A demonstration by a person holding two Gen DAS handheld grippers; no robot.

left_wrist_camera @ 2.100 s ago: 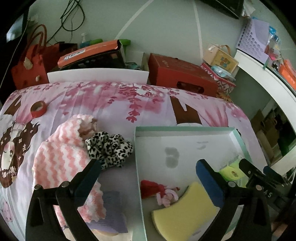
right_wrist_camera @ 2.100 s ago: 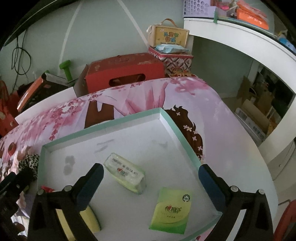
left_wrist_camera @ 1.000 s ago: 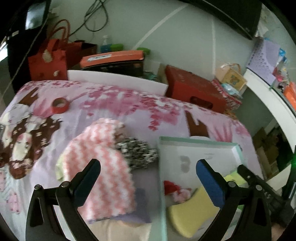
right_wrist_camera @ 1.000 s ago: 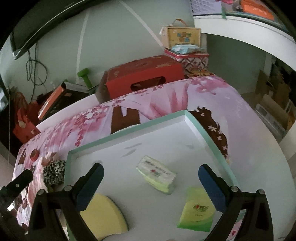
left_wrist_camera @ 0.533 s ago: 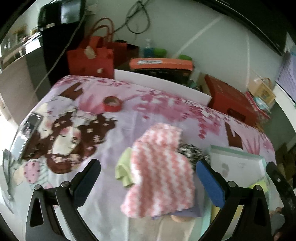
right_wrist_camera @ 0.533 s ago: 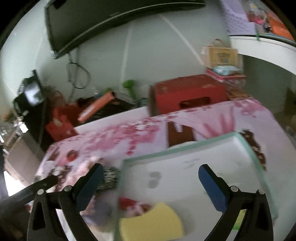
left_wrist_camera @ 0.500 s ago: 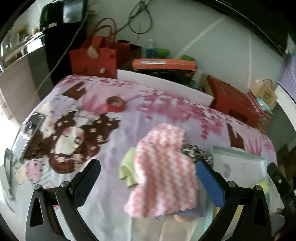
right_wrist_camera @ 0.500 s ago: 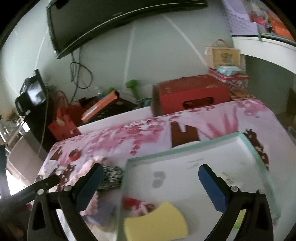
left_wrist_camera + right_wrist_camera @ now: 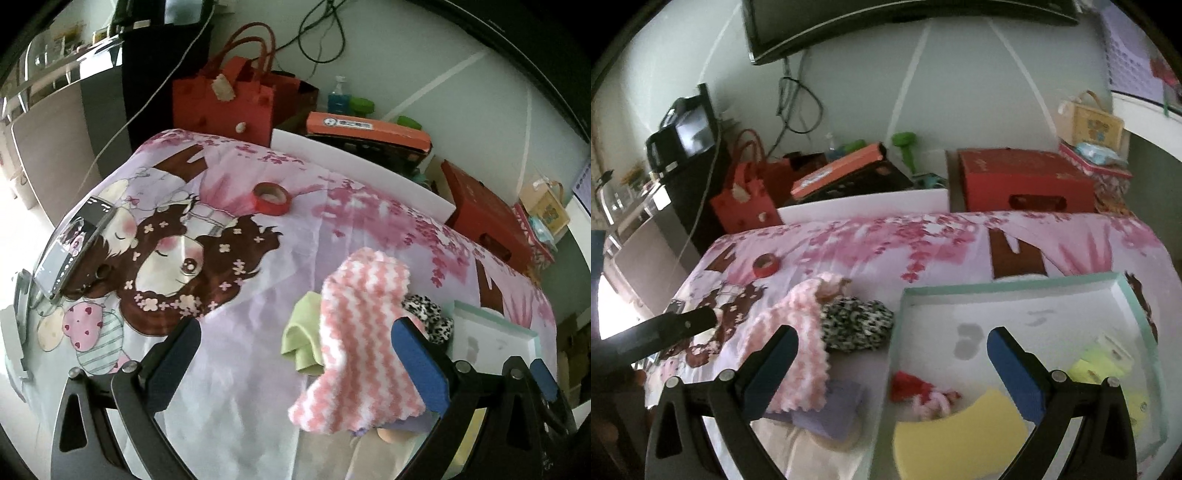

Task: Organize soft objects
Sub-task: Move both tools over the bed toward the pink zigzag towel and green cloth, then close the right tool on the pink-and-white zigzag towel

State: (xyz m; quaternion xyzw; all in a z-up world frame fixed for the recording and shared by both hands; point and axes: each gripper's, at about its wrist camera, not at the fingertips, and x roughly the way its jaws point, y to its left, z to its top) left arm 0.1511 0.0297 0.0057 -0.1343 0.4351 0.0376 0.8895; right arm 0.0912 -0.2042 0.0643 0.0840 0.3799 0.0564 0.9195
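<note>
A pink-and-white zigzag cloth [image 9: 360, 343] lies on the printed bedspread, over a green cloth [image 9: 300, 341] and beside a leopard-print scrunchie [image 9: 428, 317]. My left gripper [image 9: 295, 367] hangs open above the spread, its right finger over the cloth's edge. In the right wrist view the same pink cloth [image 9: 796, 332] and scrunchie [image 9: 855, 325] lie left of a white tray with a teal rim [image 9: 1008, 286]. Inside it lie a yellow sponge [image 9: 956, 439], a red-and-pink soft item [image 9: 923, 391] and green tissue packs [image 9: 1099, 363]. My right gripper [image 9: 892, 371] is open and holds nothing.
A red tape roll [image 9: 271, 197] and a phone [image 9: 74, 245] lie on the spread's far left. A purple pad [image 9: 831, 406] sits under the pink cloth. A red bag [image 9: 225, 105], an orange-lidded box [image 9: 369, 129] and a red carton [image 9: 1023, 181] stand behind the bed.
Both grippers have swung left and pulled back from the tray. The left view now centres on the bedspread and pink cloth; the right view takes in the scrunchie and tray's left side.
</note>
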